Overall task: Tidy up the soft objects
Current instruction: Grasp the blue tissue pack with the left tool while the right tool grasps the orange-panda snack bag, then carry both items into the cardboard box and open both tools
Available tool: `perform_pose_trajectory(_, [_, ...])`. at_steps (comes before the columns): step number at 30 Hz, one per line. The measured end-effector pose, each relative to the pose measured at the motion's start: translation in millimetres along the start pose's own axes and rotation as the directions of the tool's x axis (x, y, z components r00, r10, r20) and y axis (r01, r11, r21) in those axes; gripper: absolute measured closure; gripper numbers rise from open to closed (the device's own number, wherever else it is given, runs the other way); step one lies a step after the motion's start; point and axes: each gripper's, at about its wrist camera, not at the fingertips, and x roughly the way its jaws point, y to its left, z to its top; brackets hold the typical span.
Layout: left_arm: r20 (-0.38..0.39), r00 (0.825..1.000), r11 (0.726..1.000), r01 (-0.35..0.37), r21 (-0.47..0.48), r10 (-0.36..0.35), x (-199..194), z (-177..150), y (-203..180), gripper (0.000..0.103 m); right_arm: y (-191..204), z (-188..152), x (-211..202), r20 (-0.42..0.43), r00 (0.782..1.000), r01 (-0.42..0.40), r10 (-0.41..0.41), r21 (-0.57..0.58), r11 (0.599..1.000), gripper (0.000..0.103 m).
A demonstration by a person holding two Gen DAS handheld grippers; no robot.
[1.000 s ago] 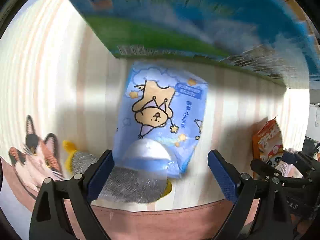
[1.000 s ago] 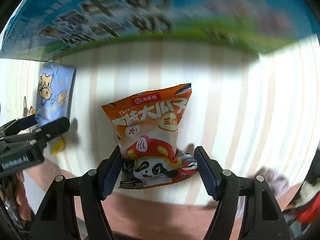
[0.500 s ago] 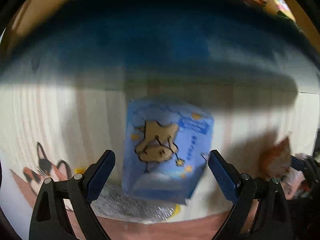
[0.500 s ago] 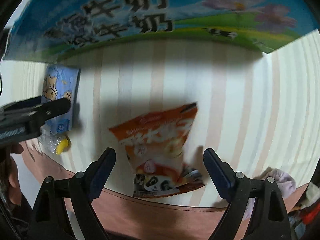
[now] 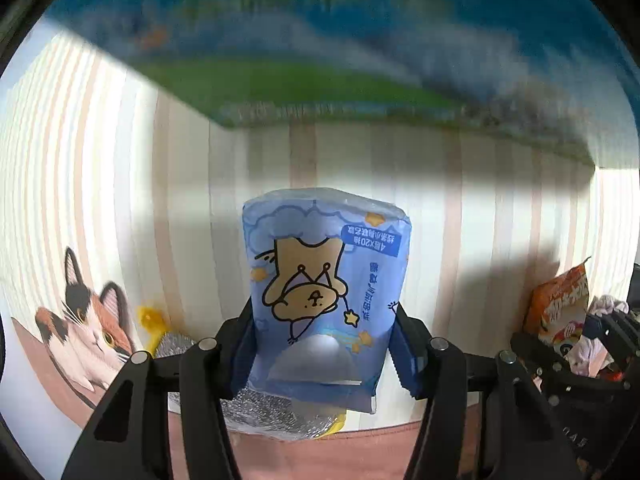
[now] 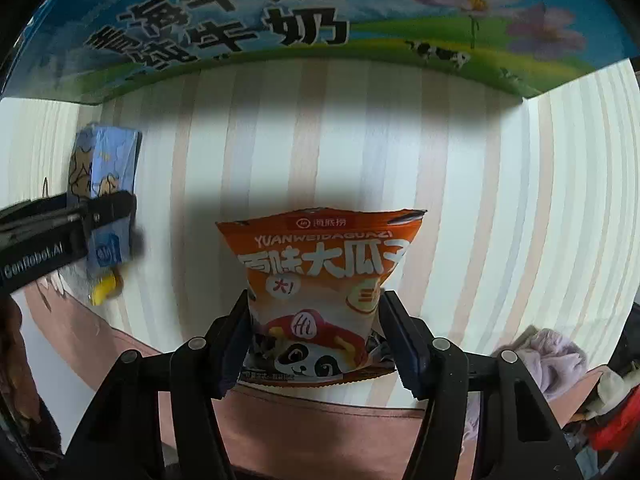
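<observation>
Left wrist: left tool [image 5: 320, 354] grips one tissue pack [image 5: 326, 280] — right tool [image 6: 314, 344] one snack bag [image 6: 320, 280].

A tissue pack [image 5: 326, 300] sits left of a snack bag [image 6: 320, 300] on a striped table [image 6: 500, 200], a milk carton box [image 6: 280, 20] behind both, a scrubber [image 5: 272, 416] nearest.
</observation>
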Motion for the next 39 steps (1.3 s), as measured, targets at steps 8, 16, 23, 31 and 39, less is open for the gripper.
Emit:
perform_pose_trajectory(8, [0.020,1.000,0.999,-0.002,-0.054,0.003,-14.8,2.1,0.3,0.065,6.5,-0.3,3.6,-0.006,1.000,-0.003,0.003,0.016,1.000,0.049])
perform_pose_trajectory(16, [0.132,0.989,0.995,0.080,-0.063,-0.071,-97.0,-42.0,3.7,0.067,-1.9,-15.0,-41.7,0.050,0.995,-0.091,0.089,0.036,0.995,0.051])
perform_pose_trajectory(23, [0.236,0.956,0.983,0.184,-0.023,-0.173,-191.8,-53.0,-19.4,0.067,-12.2,-30.7,-128.6,0.164,0.964,-0.215,0.209,0.020,0.976,0.051])
perform_pose_trajectory(31, [0.303,0.926,0.974,0.224,0.035,-0.224,-223.5,46.6,-66.1,0.067,-17.0,6.5,-226.1,0.297,0.919,-0.265,0.258,-0.017,0.964,0.051])
perform_pose_trajectory(39, [0.133,0.962,0.969,0.245,-0.038,-0.239,-164.9,148.5,-49.8,0.067,-7.6,101.3,-214.3,0.254,0.945,-0.210,0.207,-0.016,0.978,0.051])
